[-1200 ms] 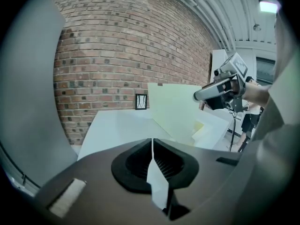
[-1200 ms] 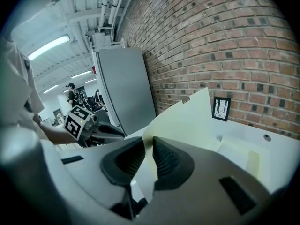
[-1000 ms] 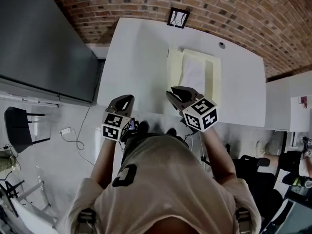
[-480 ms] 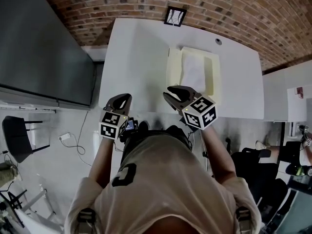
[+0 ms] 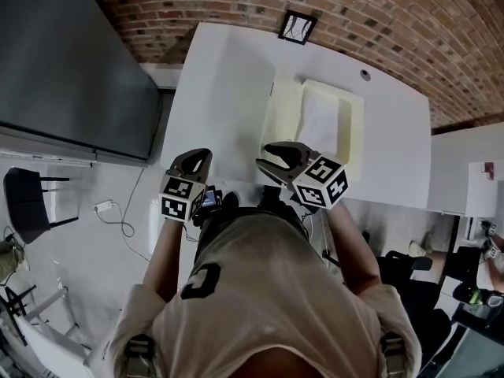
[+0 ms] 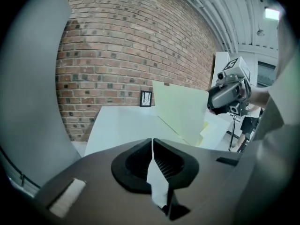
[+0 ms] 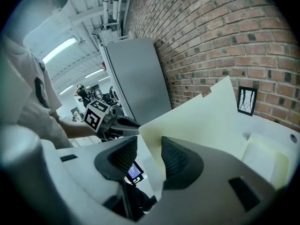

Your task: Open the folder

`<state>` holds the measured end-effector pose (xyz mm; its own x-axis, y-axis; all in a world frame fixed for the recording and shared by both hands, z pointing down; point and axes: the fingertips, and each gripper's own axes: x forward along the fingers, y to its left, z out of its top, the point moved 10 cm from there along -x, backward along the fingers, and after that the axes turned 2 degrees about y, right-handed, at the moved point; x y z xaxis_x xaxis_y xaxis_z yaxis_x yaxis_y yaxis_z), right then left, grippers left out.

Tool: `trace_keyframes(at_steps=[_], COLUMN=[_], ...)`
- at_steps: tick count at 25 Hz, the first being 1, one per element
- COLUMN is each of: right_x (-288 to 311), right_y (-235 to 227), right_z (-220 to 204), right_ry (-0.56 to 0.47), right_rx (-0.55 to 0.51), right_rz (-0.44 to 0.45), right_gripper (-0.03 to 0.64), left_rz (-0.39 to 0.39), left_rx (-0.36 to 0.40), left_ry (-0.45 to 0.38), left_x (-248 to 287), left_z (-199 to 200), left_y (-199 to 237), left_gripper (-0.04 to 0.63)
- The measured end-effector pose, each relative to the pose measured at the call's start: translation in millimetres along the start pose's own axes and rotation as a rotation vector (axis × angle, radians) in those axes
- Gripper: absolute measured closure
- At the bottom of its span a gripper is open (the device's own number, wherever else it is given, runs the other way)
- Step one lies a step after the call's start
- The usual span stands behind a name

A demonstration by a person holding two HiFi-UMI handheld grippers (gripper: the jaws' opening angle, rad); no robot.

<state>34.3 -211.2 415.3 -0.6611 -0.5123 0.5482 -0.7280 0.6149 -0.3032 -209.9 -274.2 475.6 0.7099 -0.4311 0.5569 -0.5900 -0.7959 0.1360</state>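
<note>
A pale yellow folder (image 5: 346, 132) lies on the white table (image 5: 220, 93) with white paper (image 5: 319, 124) inside. Its cover (image 5: 279, 120) stands raised along the left side. In the right gripper view the cover (image 7: 197, 121) rises just beyond my right gripper (image 7: 149, 146), its lower corner in the gap beside the right finger. The jaws have just been opening and no pad presses on it. My right gripper (image 5: 264, 157) sits at the folder's near left corner. My left gripper (image 5: 197, 157) is shut and empty at the table's near left edge, apart from the folder (image 6: 180, 111).
A small black frame (image 5: 298, 27) stands at the table's far edge against the brick wall. A round hole (image 5: 364, 75) is in the tabletop beyond the folder. A grey cabinet (image 5: 71, 61) flanks the table's left, with a black chair (image 5: 27, 203) on the floor.
My right gripper's jaws have spread apart and it has shifted a little left. The folder's cover shows wider at the left side. The left gripper stays shut.
</note>
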Motion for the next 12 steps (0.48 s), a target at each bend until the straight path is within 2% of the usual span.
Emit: trace_keyframes(at_steps=[6, 12], right_x=[8.7, 21.2], right_y=[-20.2, -37.2], right_z=[-3.3, -7.1], right_ry=[0.029, 0.031], right_rx=[0.016, 0.057], right_rz=[0.099, 0.209], right_gripper=[0.482, 0.462], left_rz=[0.056, 0.063], left_rx=[-0.030, -0.035], left_ry=[0.023, 0.060], left_x=[5.5, 15.6], left_z=[7.1, 3.7], left_y=[-1.7, -7.4], left_gripper=[0.584, 0.584])
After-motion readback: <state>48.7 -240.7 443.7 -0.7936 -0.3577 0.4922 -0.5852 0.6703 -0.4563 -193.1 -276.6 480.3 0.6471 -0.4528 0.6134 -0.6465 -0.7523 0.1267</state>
